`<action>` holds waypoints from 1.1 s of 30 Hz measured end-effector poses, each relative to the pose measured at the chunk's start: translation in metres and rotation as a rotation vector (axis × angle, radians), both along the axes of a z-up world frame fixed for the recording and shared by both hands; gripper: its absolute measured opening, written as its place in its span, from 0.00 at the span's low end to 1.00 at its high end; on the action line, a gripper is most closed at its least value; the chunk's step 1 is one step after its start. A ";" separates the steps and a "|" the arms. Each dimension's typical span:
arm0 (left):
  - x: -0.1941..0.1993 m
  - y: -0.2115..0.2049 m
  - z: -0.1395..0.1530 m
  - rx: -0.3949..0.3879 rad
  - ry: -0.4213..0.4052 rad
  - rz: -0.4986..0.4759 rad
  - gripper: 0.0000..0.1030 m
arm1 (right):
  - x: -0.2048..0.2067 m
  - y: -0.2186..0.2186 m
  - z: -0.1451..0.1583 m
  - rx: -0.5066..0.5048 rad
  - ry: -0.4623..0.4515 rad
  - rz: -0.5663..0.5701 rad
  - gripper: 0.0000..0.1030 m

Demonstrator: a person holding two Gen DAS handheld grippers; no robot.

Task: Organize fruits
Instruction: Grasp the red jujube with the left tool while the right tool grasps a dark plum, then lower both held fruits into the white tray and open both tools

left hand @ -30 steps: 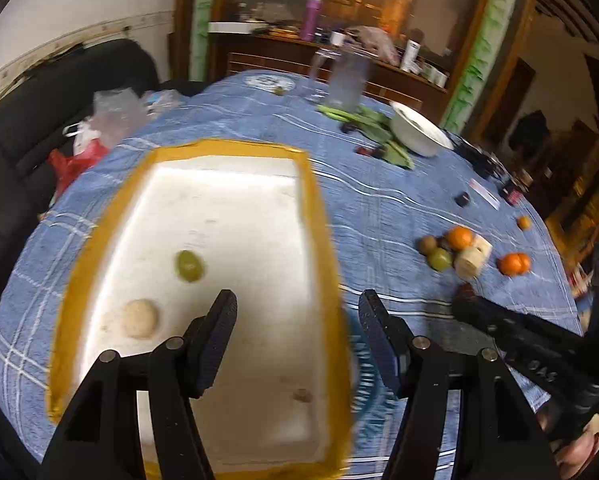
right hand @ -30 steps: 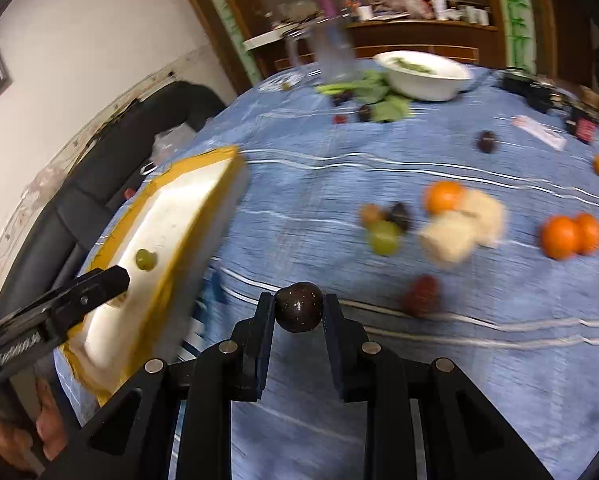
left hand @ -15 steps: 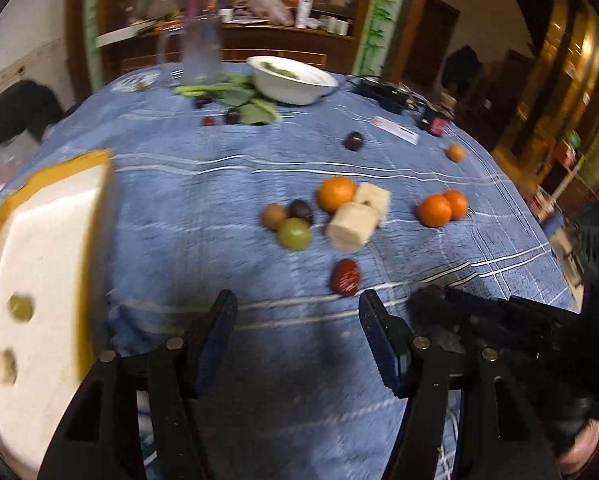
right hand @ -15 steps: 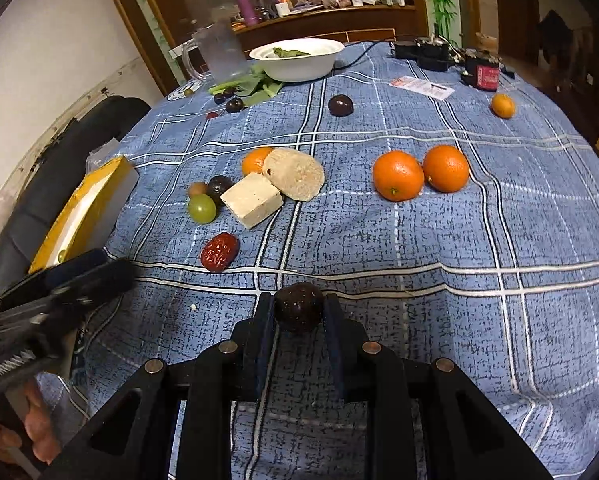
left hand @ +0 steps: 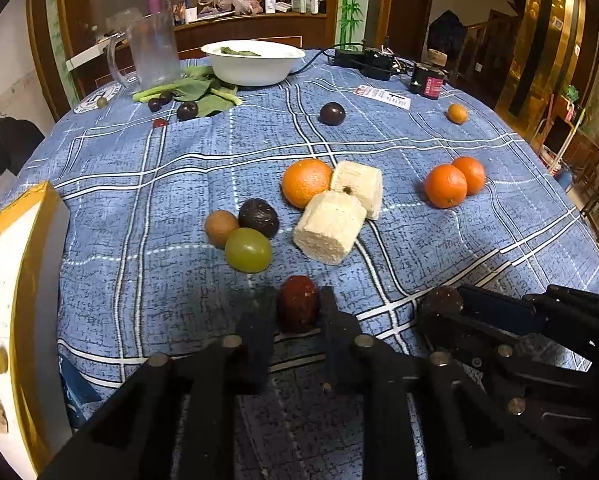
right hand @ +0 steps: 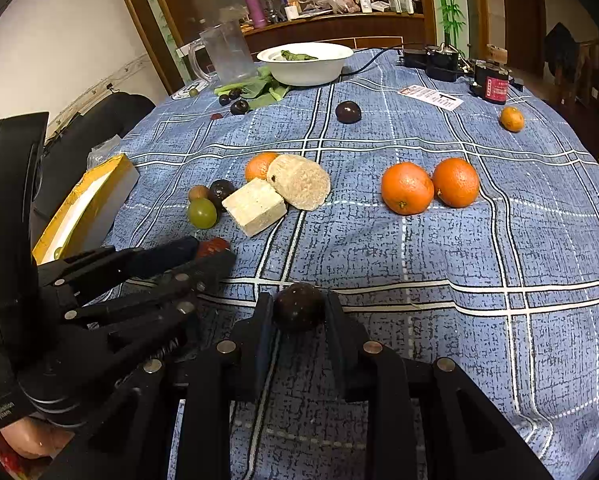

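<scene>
Dark-red wrinkled date [left hand: 298, 307] sits between your left gripper [left hand: 295, 320] fingers, seemingly pinched; your right gripper [right hand: 299, 314] grips a dark round fruit [right hand: 298, 306], so lift toward the yellow-rimmed white tray [left hand: 27, 240] at frame left.

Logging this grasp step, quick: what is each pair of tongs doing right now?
Left tongs: closed around the red date on the tablecloth.
Right tongs: closed, holding a dark round fruit.
</scene>
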State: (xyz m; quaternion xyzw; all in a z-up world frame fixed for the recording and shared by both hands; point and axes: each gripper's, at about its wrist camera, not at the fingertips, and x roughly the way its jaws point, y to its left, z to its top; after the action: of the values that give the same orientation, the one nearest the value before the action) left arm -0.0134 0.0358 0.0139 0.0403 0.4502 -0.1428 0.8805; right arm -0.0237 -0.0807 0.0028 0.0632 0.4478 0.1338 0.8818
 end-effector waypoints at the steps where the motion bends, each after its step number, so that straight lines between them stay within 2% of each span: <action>1: 0.000 0.004 0.001 -0.023 0.009 0.010 0.18 | 0.000 0.000 0.000 -0.002 -0.001 0.001 0.27; 7: -0.015 0.028 0.023 -0.096 -0.015 0.059 0.18 | -0.005 -0.003 0.002 0.031 0.005 -0.014 0.25; 14: -0.053 0.088 0.053 -0.184 -0.061 0.176 0.19 | -0.017 0.014 0.021 0.049 -0.030 0.017 0.26; 21: -0.081 0.167 0.070 -0.182 -0.098 0.350 0.19 | -0.031 0.061 0.047 0.049 -0.076 0.121 0.26; 24: -0.092 0.196 0.071 -0.157 -0.117 0.428 0.19 | -0.036 0.088 0.054 0.062 -0.084 0.175 0.26; 28: -0.101 0.221 0.066 -0.154 -0.118 0.488 0.19 | -0.043 0.130 0.061 0.088 -0.075 0.255 0.26; 33: -0.111 0.247 0.060 -0.111 -0.130 0.555 0.19 | -0.052 0.185 0.064 0.084 -0.070 0.348 0.26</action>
State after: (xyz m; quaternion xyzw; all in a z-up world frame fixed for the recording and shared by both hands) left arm -0.1244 0.2830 0.0742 -0.1237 0.3781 0.0821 0.9138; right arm -0.0752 0.1039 0.0669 0.0168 0.4149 0.3050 0.8571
